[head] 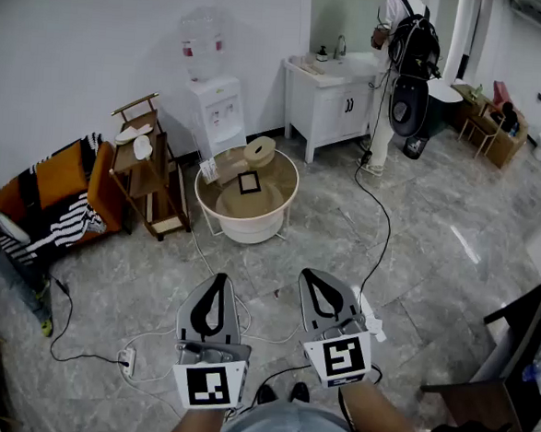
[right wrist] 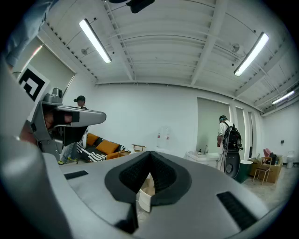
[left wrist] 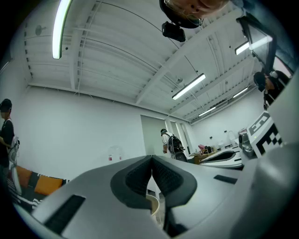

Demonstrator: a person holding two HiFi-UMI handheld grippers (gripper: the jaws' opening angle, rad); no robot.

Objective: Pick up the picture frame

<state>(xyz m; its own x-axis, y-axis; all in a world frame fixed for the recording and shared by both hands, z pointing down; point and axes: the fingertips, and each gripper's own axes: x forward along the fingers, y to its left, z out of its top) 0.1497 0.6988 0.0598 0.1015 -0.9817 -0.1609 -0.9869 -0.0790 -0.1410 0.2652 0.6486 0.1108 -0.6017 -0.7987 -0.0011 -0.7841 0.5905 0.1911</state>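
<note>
The picture frame (head: 249,182) is small, black and square, and lies flat on the wooden top of a round white table (head: 251,229) in the middle distance of the head view. A pale ring-shaped roll (head: 259,150) sits just behind it. My left gripper (head: 220,279) and right gripper (head: 314,276) are held low and side by side, well short of the table, and point toward it. Both are shut with nothing between the jaws. In the left gripper view (left wrist: 152,159) and the right gripper view (right wrist: 150,155) the dark pads meet at the tips, and only a sliver of the table rim shows below.
A wooden rack (head: 149,170) and water dispenser (head: 214,105) stand left of and behind the table. An orange sofa (head: 60,191) is far left. A person (head: 403,44) stands by the white sink cabinet (head: 334,99). Cables and a power strip (head: 127,362) lie on the floor; a dark chair (head: 510,356) stands at right.
</note>
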